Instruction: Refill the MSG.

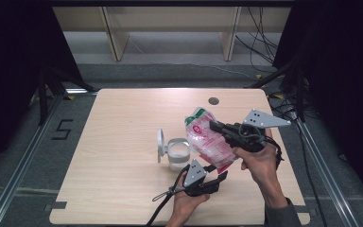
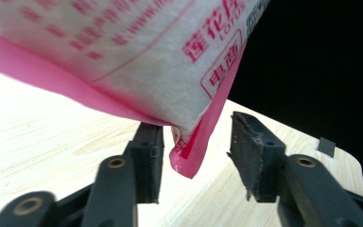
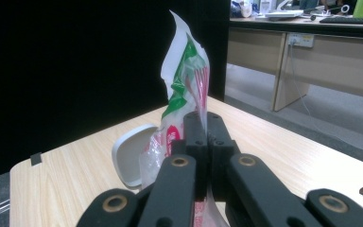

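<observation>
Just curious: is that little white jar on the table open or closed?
Open: the jar shows its white contents, with the lid standing on edge beside it.

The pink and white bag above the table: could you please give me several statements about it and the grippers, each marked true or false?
1. The right gripper is clamped on the bag. True.
2. The left gripper pinches the bag's lower corner firmly. False: its jaws stand apart, with the pink corner hanging between them and no pad pressing on it.
3. The white container on the table has its lid flipped open. True.
4. The bag lies flat on the table. False: it is held up above the wood.
5. The container sits to the right of the bag in the high view. False: it sits to the left.
</observation>
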### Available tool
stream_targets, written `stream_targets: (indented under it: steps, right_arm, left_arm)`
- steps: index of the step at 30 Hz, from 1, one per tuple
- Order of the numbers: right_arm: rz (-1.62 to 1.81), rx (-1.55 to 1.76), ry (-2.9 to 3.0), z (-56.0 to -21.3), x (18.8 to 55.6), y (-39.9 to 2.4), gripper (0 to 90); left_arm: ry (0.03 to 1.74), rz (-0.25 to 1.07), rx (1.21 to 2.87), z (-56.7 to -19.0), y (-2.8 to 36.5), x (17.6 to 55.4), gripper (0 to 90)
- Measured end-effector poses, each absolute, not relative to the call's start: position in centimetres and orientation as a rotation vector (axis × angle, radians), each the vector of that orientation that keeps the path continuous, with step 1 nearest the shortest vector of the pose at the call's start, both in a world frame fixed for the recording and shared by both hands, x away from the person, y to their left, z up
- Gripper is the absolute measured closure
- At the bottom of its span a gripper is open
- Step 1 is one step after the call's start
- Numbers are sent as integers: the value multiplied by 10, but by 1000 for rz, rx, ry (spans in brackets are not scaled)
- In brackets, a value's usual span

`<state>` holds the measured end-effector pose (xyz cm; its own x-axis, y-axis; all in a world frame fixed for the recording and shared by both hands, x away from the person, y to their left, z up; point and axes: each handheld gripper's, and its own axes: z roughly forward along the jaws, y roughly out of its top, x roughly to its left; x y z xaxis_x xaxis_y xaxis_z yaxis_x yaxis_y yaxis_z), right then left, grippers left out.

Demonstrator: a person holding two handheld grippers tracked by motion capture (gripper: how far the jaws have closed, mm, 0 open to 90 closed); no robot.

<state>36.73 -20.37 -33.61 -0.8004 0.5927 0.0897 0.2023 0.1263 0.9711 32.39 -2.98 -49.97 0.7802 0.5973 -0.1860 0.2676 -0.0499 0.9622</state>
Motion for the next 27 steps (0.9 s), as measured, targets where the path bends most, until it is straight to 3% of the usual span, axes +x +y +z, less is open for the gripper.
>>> stream_targets:
  steps: [27]
  right_arm:
    - [1766,866,2048,-366,368,-233,900]
  left_arm:
    - [695,372,1673,-495,20,297,439]
